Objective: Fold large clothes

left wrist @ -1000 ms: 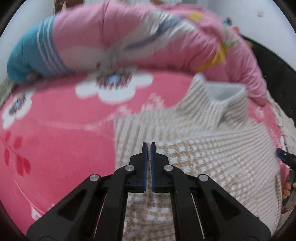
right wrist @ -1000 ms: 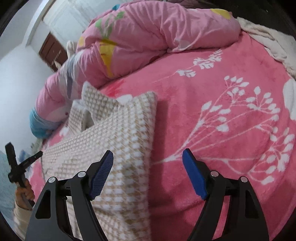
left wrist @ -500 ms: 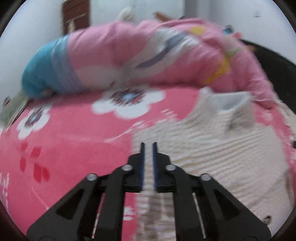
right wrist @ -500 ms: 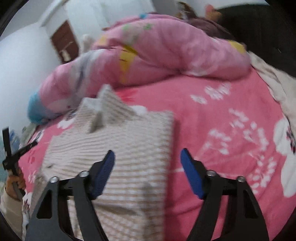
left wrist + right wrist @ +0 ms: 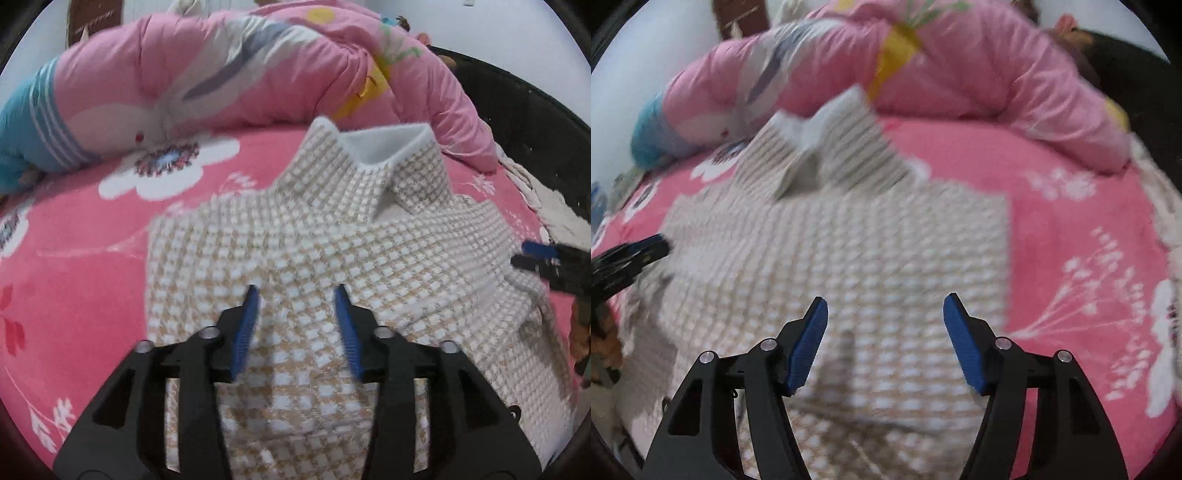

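A beige-and-white checked garment (image 5: 332,240) lies spread on the bed, its white-lined collar (image 5: 384,144) standing up at the far end. My left gripper (image 5: 295,290) hovers over the near part of the cloth. Its jaws are opening, and the blue pads stand apart without pinching the fabric. In the right wrist view the same garment (image 5: 849,251) fills the middle, blurred by motion. My right gripper (image 5: 886,299) is open above it, with nothing clamped. Each gripper shows at the other view's edge: the right gripper (image 5: 535,254) and the left gripper (image 5: 646,247).
A pink floral bedsheet (image 5: 74,277) covers the bed. A rolled pink quilt (image 5: 221,74) with a blue end lies along the far side. A dark headboard (image 5: 535,129) and a white knitted blanket (image 5: 554,206) are at the right. A person's hand (image 5: 580,325) holds the right gripper.
The left jaws, shut a second ago, have spread apart and released the cloth. The right gripper has swung left from the garment's edge to over its middle, and its wrist has rolled.
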`<state>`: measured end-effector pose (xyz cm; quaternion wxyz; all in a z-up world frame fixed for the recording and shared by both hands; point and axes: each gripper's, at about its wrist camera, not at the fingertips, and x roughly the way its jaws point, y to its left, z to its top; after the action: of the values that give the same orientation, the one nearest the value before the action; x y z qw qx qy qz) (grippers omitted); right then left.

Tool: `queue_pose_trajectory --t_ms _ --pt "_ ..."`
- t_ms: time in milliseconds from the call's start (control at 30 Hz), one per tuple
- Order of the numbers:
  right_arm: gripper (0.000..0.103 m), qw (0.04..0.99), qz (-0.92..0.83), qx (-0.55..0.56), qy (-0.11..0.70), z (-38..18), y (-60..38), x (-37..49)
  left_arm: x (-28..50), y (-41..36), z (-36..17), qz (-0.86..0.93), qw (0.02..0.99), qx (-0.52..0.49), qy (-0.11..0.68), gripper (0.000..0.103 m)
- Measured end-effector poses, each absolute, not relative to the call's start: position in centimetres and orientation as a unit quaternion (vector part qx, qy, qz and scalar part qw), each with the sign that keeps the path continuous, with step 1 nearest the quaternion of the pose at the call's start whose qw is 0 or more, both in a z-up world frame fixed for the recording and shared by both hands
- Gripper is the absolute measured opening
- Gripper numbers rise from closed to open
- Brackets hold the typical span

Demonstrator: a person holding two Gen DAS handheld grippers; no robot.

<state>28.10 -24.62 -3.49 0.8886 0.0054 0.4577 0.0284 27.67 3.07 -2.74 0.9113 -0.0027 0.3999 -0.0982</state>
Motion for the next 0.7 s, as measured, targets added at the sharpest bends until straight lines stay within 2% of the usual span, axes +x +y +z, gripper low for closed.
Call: queue_pose_trajectory --t_ms 100,233,300,367,467,533,667,700 --pt "0.064 0.862 0.017 0.023 0.507 -7.4 -25.8 29.7 28.9 2.6 -5.5 -0.08 0.884 0.011 0.46 0.06" --pt "0.064 0.875 0.008 0.035 0.482 -3.9 -25.7 26.8 26.1 2.7 -3.3 -0.076 0.896 0.019 0.436 0.062" --pt "0.064 0.889 0.026 0.031 0.456 -2.0 -24.9 24.2 23.7 3.1 -1.5 -0.082 0.91 0.021 0.406 0.077" --pt "0.067 0.894 0.03 0.009 0.448 -1.5 -23.1 22.8 22.3 2.4 -1.3 -0.074 0.915 0.042 0.394 0.084" --pt "0.07 0.862 0.025 -0.021 0.506 -5.1 -20.2 24.4 23.6 1.0 -4.7 -0.058 0.882 0.06 0.464 0.085" --pt "0.07 0.861 0.004 -0.032 0.508 -5.9 -19.6 24.3 23.2 0.9 -5.4 -0.049 0.886 0.064 0.456 0.087" --pt "0.07 0.881 0.024 0.006 0.472 -1.4 -18.9 19.5 18.7 2.3 -2.7 -0.056 0.9 0.024 0.431 0.086" --pt "0.073 0.89 0.026 -0.001 0.456 -0.3 -18.3 17.4 16.8 2.6 -1.8 -0.051 0.907 0.025 0.418 0.086"
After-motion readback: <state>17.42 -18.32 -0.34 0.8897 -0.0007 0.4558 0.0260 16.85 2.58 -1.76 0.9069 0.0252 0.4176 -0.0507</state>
